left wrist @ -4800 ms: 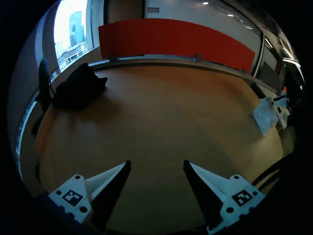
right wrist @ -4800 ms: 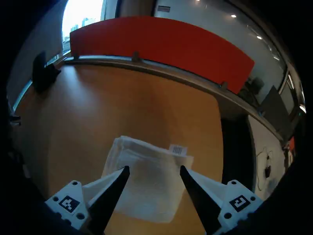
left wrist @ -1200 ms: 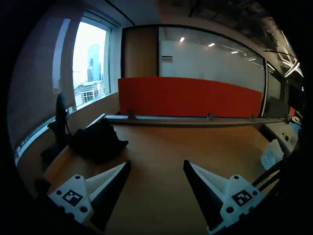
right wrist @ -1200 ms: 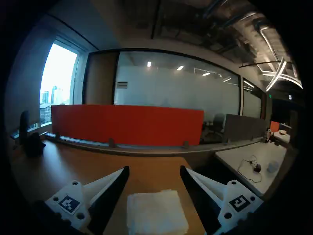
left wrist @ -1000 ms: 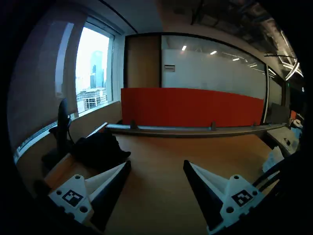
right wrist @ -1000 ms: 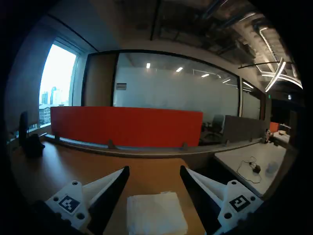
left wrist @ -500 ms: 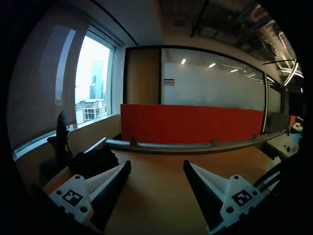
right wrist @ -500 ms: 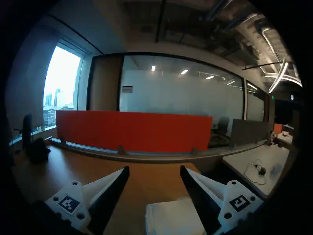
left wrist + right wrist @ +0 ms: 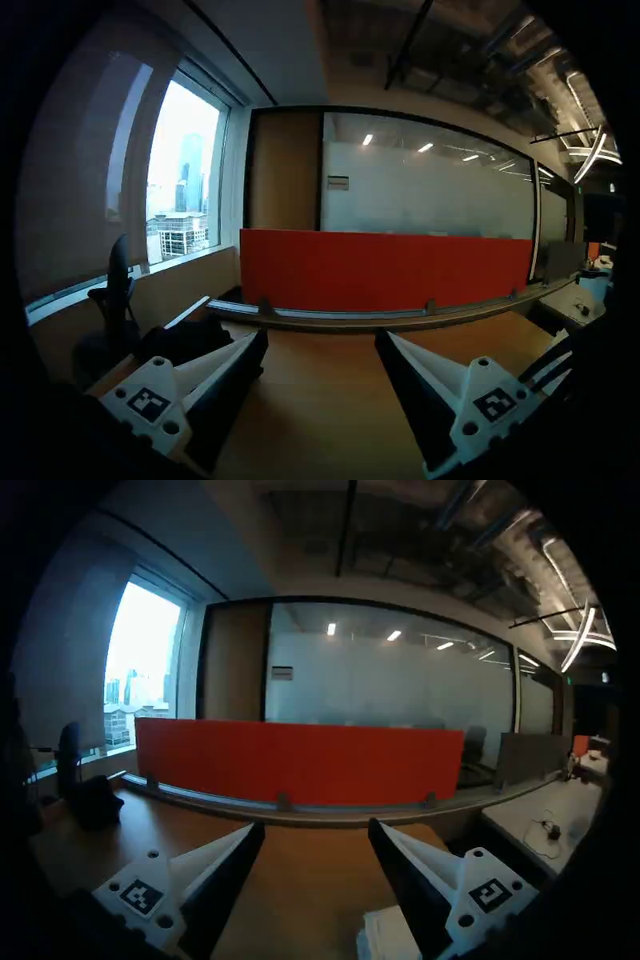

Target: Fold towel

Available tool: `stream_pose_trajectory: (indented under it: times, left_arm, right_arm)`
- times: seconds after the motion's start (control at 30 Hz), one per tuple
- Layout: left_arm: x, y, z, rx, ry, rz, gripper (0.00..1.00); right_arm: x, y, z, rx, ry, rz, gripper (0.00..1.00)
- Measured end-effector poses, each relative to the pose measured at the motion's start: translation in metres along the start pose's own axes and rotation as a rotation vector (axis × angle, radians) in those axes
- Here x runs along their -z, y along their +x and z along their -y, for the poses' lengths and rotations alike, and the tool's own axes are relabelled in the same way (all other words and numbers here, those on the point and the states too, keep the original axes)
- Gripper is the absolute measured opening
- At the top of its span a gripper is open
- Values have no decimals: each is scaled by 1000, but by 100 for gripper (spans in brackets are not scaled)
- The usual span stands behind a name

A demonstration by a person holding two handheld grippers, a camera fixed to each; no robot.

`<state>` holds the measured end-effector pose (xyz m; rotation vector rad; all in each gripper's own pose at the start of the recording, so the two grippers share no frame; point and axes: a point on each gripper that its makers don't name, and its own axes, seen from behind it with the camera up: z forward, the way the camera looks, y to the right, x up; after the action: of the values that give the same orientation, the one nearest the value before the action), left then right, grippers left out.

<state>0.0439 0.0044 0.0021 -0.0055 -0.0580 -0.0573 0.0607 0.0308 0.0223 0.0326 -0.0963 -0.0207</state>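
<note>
Hovering level over the wooden desk [image 9: 312, 896], both tools point out at the red divider [image 9: 296, 764] and the glass wall beyond. Right gripper [image 9: 314, 824] — fingers spread wide, nothing between them. Left gripper [image 9: 320, 334] — same story, fingers apart over bare wood, with a black bag [image 9: 184, 340] lying just beside its left finger.

And the towel [image 9: 386, 936]? It sits low in the right gripper view, on the desk close under that gripper, tucked partly behind the right finger. A white corner of it shows, with what look like stacked layer edges. Judging from that, the cloth lies as a compact bundle rather than spread flat, so the folding seems largely or wholly done. Neither tool touches it. How neat the fold is, or whether one more fold is wanted, can't be told from so small a glimpse. If anything is left, it would be a last tidy or simply setting the grippers down.
</note>
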Motion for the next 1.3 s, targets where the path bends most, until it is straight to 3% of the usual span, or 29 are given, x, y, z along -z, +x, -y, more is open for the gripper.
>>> stream_pose_trajectory:
  times: [0.4,0.63,1.0,1.3]
  left_arm:
    - [-5,3,3,11,-22,-20,99]
    - [-7,-8,-1,3,-43,-22,99]
    - [-8,-38,-1,-11,-63,-51,99]
    - [-12,-86,7,-14,-57,-73,99]
  right_arm:
    - [-3,10,23,-19,-2,-8,100]
    - [-3,16,33,-23,6,-13,100]
    - [-2,11,52,-13,14,-10,100]
    - [-1,-1,57,-35,-6,-19,100]
